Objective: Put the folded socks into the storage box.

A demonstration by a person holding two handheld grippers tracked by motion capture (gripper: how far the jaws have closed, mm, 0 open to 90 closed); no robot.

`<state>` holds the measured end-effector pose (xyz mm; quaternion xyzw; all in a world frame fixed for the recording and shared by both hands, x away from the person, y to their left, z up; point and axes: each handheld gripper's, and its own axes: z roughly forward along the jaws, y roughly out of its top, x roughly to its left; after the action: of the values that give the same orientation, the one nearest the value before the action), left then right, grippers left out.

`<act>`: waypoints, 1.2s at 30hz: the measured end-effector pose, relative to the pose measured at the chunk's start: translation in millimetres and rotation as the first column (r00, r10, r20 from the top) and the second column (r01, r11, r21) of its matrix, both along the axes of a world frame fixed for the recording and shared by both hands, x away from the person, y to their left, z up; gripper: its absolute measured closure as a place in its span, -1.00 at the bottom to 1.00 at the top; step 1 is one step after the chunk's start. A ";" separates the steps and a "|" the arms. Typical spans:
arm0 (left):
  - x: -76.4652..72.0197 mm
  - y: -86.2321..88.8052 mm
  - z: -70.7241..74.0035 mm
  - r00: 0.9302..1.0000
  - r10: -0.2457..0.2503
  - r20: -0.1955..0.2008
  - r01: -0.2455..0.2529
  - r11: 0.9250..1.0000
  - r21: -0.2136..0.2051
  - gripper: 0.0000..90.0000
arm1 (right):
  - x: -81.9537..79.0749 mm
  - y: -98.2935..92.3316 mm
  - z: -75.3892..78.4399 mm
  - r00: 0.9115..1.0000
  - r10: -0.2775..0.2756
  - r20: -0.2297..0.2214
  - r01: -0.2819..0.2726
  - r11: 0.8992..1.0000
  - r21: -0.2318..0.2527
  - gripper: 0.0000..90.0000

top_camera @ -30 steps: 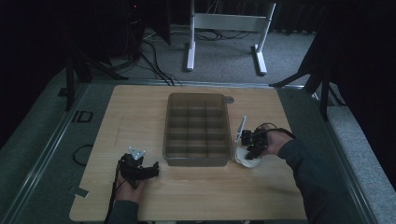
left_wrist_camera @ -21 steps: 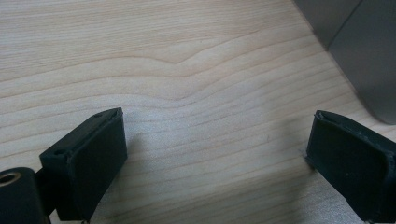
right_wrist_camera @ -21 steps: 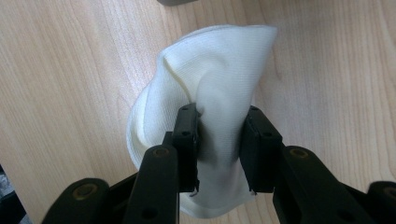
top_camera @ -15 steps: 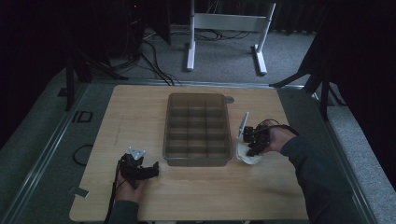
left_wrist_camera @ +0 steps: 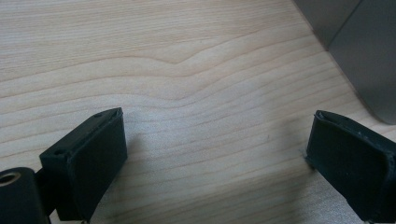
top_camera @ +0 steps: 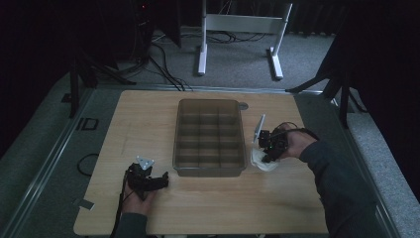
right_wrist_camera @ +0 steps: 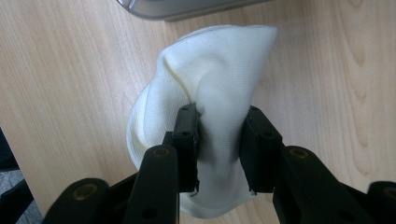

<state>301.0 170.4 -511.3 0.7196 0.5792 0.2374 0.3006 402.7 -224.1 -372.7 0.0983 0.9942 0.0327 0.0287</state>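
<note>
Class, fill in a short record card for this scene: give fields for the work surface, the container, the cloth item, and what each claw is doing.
surface: wooden table
container: clear divided tray, in the middle of the table, compartments look empty
cloth item: white cloth, bunched, just right of the tray
right claw: shut on the white cloth, jaws pinching a fold
left claw: open, nothing between the jaws, low over bare wood near the tray's front left corner

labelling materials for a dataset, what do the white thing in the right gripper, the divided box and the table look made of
White cloth: soft knitted fabric, matt; fine ribbing and folds show where the right gripper pinches it.
Box: probably translucent grey plastic, smooth; the dividers show through its walls.
Table: pale wood or wood-look laminate, with clear grain lines.
</note>
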 end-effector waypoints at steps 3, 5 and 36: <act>0.0 0.2 0.1 1.000 -0.002 -0.001 0.002 1.000 0.001 -0.88 | 0.1 1.2 4.8 1.000 0.007 0.011 -0.007 1.000 0.006 0.55; 0.0 0.1 0.0 1.000 -0.001 -0.001 0.001 1.000 0.000 -0.88 | 0.2 1.6 8.2 1.000 0.006 0.012 -0.006 1.000 0.015 0.55; 0.0 0.0 0.0 1.000 -0.001 0.000 0.001 1.000 0.000 -0.88 | -2.2 30.6 26.1 0.997 0.069 0.031 -0.071 0.996 0.051 0.55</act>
<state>301.0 170.5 -511.3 0.7198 0.5790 0.2373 0.3007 400.5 -193.5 -346.5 0.0637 0.9953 0.0611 0.0397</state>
